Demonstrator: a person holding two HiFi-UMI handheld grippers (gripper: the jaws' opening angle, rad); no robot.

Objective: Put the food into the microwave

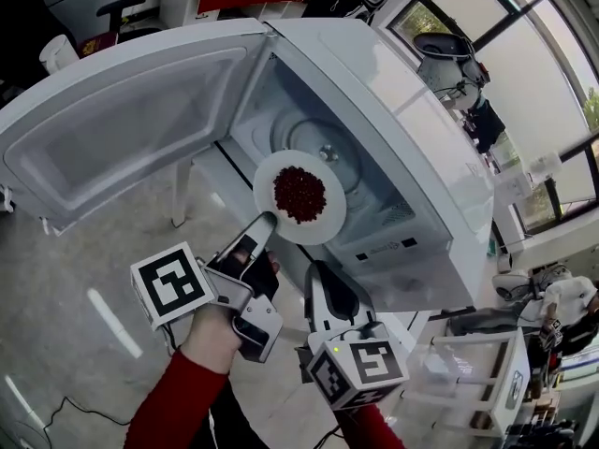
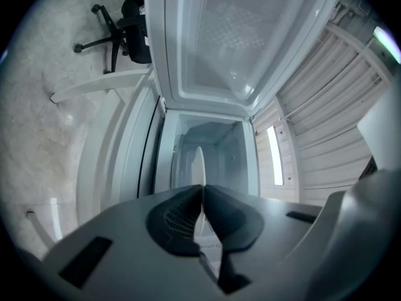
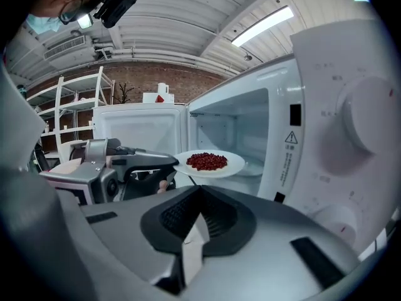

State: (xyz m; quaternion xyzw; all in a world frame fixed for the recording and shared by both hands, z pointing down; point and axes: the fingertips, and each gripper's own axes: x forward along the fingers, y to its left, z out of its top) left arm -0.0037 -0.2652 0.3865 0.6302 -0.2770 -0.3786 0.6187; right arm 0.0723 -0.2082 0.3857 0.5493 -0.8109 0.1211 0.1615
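Observation:
A white plate (image 1: 270,174) heaped with red beans (image 1: 299,195) hangs level in front of the open microwave (image 1: 426,157), just outside its cavity. My left gripper (image 1: 265,221) is shut on the plate's near rim. In the left gripper view the plate (image 2: 198,165) shows edge-on between the closed jaws of that gripper (image 2: 202,190), with the cavity straight ahead. The glass turntable (image 1: 328,148) lies bare inside. My right gripper (image 1: 318,271) sits below the plate, shut and holding nothing. In its own view the right gripper (image 3: 200,193) faces the plate (image 3: 235,166) and beans (image 3: 207,161).
The microwave door (image 1: 131,110) stands swung wide to the left. The control panel (image 3: 341,137) with its knob is at the right of the opening. A white rack (image 1: 473,372) stands at lower right. An office chair (image 2: 119,33) is on the floor beyond.

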